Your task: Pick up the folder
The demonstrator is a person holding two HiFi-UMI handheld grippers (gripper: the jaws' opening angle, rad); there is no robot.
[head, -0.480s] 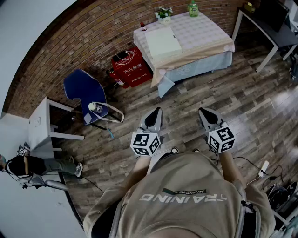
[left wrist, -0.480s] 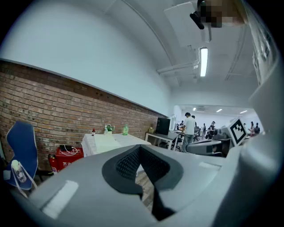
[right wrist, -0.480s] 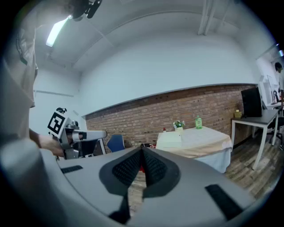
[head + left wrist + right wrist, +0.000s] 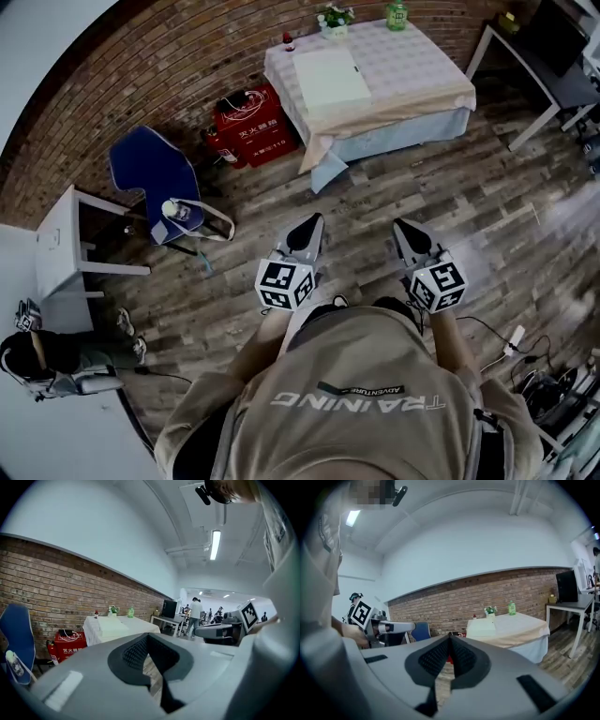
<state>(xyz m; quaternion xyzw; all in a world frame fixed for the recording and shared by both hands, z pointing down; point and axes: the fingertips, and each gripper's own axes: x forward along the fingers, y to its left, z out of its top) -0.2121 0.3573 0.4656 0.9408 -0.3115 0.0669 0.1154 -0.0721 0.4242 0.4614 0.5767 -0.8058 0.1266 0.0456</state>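
Head view shows the room slid slightly leftward from half a second ago: the person is shifting, not reaching. The left gripper (image 4: pixel 309 228) and right gripper (image 4: pixel 406 230) each have jaws pressed together on nothing. The folder (image 4: pixel 332 79) lies flat along the table's (image 4: pixel 427 70) left edge, well apart from both. I judge the approach barely begun.

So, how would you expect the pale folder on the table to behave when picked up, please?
The folder looks thin and wide, so probably light but liable to sag if gripped at one edge. It lies flat on the tablecloth, so it may slide.
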